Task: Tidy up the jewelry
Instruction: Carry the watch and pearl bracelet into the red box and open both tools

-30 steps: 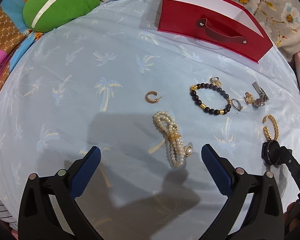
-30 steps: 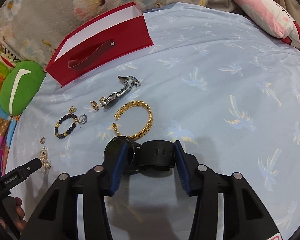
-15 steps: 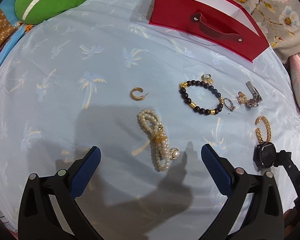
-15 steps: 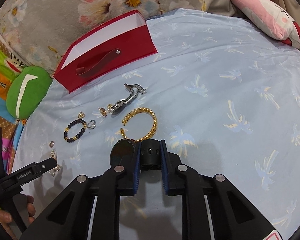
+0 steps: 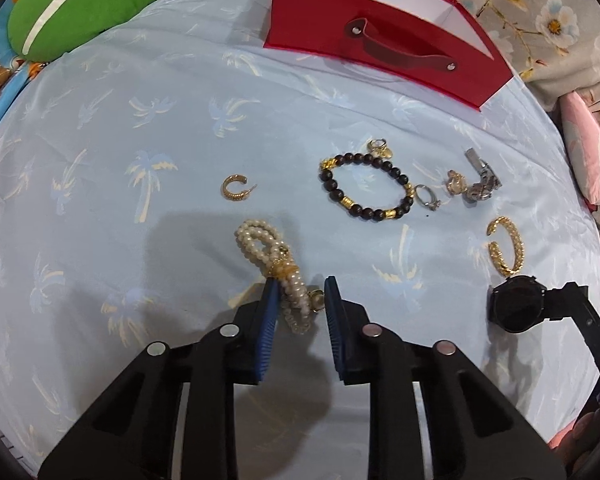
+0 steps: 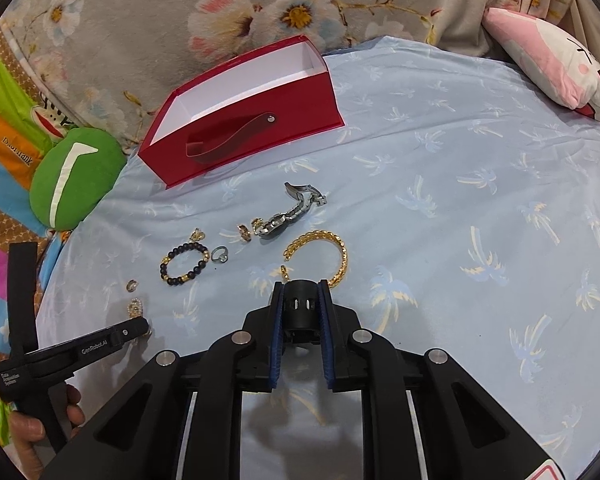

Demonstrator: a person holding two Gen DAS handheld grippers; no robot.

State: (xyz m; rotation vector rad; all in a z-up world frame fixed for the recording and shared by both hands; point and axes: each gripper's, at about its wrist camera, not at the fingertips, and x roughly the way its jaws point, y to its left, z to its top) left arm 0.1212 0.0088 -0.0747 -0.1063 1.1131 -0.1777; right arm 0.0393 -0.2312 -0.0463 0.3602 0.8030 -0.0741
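Note:
My left gripper has closed around the near end of a pearl bracelet lying on the blue sheet; the pads touch its sides. My right gripper is shut on the strap of a black watch, whose round face shows in the left wrist view. A red open box with a white inside stands at the back. A gold cuff lies just beyond the right gripper.
On the sheet lie a black bead bracelet, a gold hoop earring, a ring, small gold pieces and a silver watch band. A green cushion sits far left, a pink pillow far right.
My left gripper moved forward and closed from wide open onto the pearl bracelet. My right gripper tightened on the black watch strap and lifted it.

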